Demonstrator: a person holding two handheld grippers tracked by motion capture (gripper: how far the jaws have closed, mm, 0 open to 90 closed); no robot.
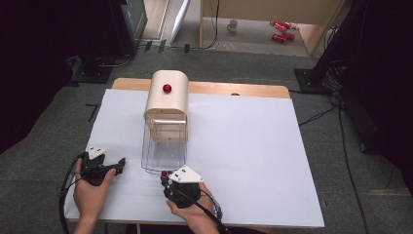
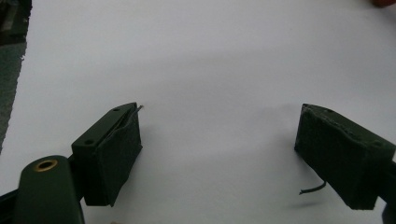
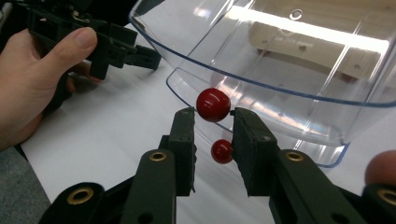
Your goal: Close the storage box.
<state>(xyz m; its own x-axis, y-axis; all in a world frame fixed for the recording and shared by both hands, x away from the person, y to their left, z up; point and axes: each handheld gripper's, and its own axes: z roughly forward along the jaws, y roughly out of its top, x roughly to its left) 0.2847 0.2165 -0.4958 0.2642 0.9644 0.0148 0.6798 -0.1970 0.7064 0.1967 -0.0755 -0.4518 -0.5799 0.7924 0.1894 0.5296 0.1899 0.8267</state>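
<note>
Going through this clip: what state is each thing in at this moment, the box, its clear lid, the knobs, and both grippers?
Wooden bread box: upright at the table's far edge, open.
Clear lid: swung down and out in front of the box.
Lid's red knob: between the right gripper's pads; contact unclear.
Red knob on the box's top: untouched.
Right gripper: jaws nearly closed around the knob.
Left gripper: open, empty, over the white sheet.

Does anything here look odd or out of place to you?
Only on the floor beyond the table: two red cans lie tipped over near a white mug. On the white table, the wooden bread box with its clear curved lid looks orderly.
</note>
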